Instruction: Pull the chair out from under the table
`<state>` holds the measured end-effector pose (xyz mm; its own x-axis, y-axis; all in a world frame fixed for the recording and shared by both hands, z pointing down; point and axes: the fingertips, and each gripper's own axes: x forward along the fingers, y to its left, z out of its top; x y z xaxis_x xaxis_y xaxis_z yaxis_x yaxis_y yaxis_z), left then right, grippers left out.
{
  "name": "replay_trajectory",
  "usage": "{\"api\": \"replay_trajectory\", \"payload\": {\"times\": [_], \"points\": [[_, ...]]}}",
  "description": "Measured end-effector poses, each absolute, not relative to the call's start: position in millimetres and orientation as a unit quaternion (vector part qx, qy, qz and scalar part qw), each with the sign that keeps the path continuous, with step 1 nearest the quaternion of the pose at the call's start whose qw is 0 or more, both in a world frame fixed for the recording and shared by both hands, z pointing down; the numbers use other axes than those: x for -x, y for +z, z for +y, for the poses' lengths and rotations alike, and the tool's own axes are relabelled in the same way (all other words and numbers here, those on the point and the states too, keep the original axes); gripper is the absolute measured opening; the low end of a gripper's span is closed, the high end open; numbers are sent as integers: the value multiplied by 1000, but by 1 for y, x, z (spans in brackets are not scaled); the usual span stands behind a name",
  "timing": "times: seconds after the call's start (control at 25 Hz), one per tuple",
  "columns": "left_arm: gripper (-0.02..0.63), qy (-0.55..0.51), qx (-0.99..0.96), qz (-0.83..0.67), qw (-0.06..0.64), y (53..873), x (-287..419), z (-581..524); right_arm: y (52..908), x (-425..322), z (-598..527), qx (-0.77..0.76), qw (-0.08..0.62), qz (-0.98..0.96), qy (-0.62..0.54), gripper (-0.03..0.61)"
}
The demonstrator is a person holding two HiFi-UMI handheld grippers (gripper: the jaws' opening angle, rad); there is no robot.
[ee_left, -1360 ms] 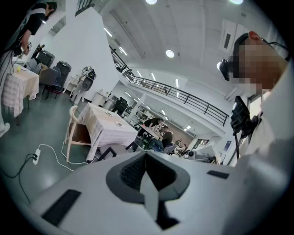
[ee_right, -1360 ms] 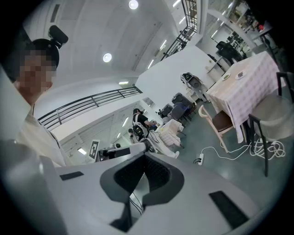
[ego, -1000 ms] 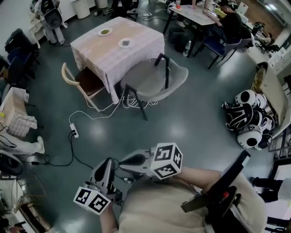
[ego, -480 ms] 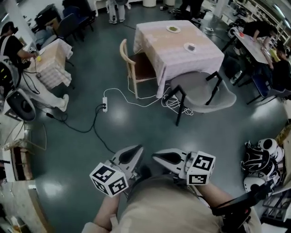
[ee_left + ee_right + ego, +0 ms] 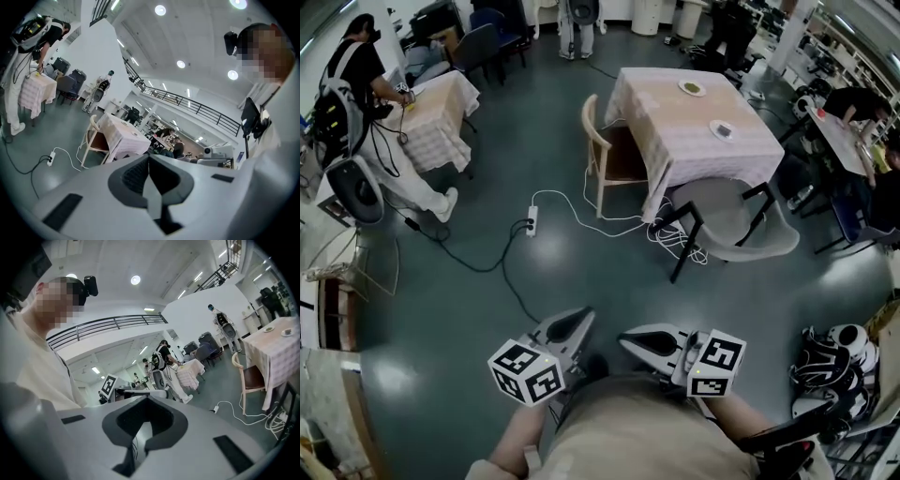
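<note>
Head view, upper part, left to right: at far left a small side counter (image 5: pixel 441 111) under a checked cloth, with a person (image 5: pixel 358 67) bent over it. Below it, a white machine (image 5: pixel 358 192) standing on the floor (image 5: pixel 478 291). Toward the middle, a white power strip (image 5: pixel 531 220) lying flat, with a white cable (image 5: pixel 577 208) looping from it to the foot of the main counter (image 5: pixel 675 141). Wooden chair (image 5: pixel 602 150) upright at that counter's left side, seat tucked under the hanging cloth, curved backrest outward. On the pale checked cloth, one plate (image 5: pixel 692 88) near the far edge and a second plate (image 5: pixel 722 129) nearer the right edge, well apart. Grey chair (image 5: pixel 733 223) with black legs at the near right side, front of the seat under the cloth, backrest away from the counter. At far right, a heap of black-and-white gear (image 5: pixel 834 367) on the floor.

Lower edge, left to right: left gripper (image 5: pixel 587 314) and right gripper (image 5: pixel 625 336) side by side, close to the holder's body, each carrying its marker cube, both well apart from either chair.

Left gripper view: jaws together, nothing between them; wooden chair (image 5: pixel 93 140) and main counter (image 5: pixel 123 137) far beyond the tips.

Right gripper view: jaws together, nothing between them; wooden chair (image 5: pixel 247 376) and main counter (image 5: pixel 276 350) at the right edge.
</note>
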<state>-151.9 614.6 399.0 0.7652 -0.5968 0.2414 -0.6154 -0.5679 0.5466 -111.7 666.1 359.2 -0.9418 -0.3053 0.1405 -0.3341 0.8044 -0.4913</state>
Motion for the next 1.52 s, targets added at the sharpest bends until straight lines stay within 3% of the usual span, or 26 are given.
{"api": "replay_trajectory", "payload": {"times": [0.6, 1.52], "points": [[6, 23, -872, -368, 323, 406, 136, 584, 368, 98, 622, -133, 17, -950, 283, 8], [6, 67, -855, -405, 317, 389, 5, 443, 354, -33, 472, -98, -51, -941, 319, 8]]}}
